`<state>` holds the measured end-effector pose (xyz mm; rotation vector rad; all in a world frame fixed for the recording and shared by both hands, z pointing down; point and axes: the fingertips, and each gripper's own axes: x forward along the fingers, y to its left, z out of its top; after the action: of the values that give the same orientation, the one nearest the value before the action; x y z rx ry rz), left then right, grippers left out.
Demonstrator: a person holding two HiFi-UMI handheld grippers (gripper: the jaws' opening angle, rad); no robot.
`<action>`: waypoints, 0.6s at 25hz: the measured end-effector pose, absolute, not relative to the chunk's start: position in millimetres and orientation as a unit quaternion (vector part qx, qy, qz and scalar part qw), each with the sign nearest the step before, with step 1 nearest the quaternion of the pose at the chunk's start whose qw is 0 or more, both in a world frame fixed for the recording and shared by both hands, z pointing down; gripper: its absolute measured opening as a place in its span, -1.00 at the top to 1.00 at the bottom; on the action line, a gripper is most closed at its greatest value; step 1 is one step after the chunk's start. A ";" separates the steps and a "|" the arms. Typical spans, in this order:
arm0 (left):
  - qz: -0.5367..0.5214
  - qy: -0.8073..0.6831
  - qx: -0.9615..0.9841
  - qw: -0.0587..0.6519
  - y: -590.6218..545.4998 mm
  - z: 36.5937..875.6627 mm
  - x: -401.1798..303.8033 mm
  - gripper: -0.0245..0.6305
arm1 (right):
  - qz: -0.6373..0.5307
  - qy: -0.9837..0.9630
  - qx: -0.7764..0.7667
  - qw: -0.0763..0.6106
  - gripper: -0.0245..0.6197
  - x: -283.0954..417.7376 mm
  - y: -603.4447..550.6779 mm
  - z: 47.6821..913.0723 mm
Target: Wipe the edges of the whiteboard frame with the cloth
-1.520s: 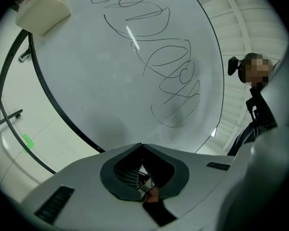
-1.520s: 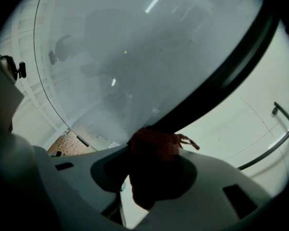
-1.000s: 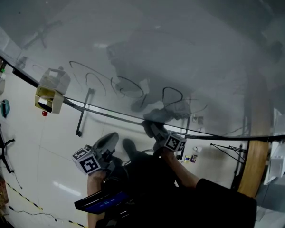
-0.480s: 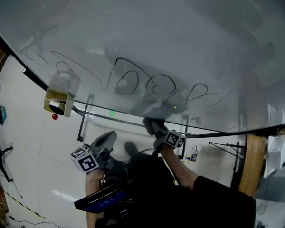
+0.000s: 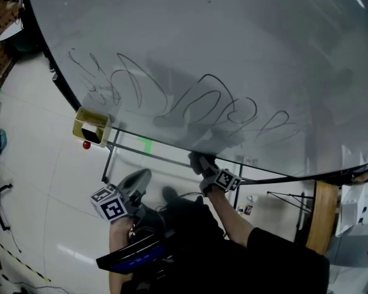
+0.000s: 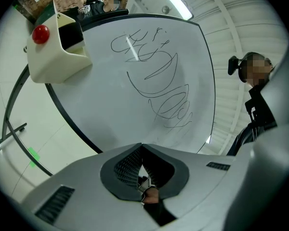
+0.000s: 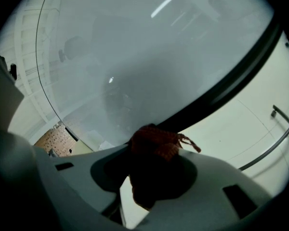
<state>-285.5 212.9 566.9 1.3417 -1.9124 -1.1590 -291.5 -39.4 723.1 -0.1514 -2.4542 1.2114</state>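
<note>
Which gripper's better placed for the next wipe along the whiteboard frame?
Right. The right gripper is shut on the reddish woven cloth at the whiteboard's dark frame edge. The left gripper is shut, empty, held low, away from it.

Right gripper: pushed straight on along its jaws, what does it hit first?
The whiteboard frame, most likely: the cloth clamped in the right gripper sits right at that dark edge; contact can't be confirmed.

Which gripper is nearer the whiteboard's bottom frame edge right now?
Right. The right gripper, shut on the cloth, is up at the frame edge; the left gripper hangs lower, apart from it, jaws together and empty.
</note>
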 end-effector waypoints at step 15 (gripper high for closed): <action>-0.433 -0.717 0.485 0.253 273.1 571.3 -275.6 0.95 | 0.454 -0.870 -0.045 0.187 0.49 -314.8 2.1 727.4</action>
<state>-275.6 273.1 571.3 1.3172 -1.9494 -1.1761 -314.8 2.1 727.4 -0.1277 -2.4486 1.2767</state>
